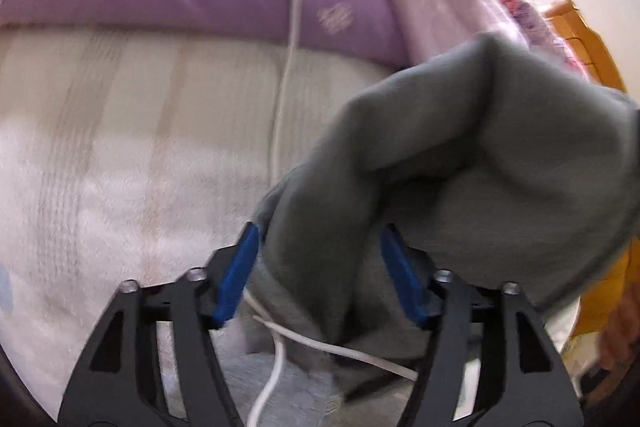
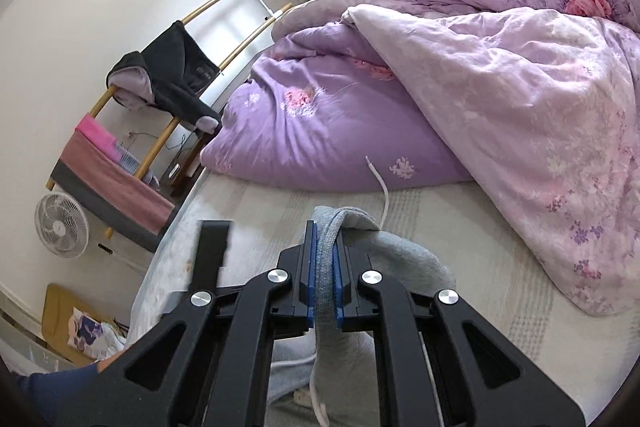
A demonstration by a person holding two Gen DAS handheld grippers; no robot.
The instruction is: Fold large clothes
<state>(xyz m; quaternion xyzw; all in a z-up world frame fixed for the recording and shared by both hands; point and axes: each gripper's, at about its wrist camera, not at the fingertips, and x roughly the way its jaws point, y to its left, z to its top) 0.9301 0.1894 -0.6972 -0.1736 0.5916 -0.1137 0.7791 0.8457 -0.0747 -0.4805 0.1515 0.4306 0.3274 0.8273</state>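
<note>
Two tongs work one grey garment [image 1: 460, 155] over a bed [image 1: 120, 155]. The right tongs [image 2: 325, 267] are clamped together on a thick band of the grey cloth [image 2: 326, 267], which fills the narrow gap between the blue pads [image 2: 310, 267]; from that pinch the fabric arches forward over the tips, drops to the right onto the pale striped bed sheet [image 2: 460, 227], and also hangs down behind the pads toward the camera. The left tongs [image 1: 318, 267] stand apart, their blue pads [image 1: 236, 275] on either side of a hanging fold of the garment without visibly pressing it; the picture is blurred there. In the left wrist view the cloth's long axis climbs from between the pads up and to the right, where it bunches into a raised mass. A white cord [image 1: 286, 75] runs across the bed sheet away from the tongs toward a purple flowered duvet [image 2: 460, 75] heaped at the bed's far side.
</note>
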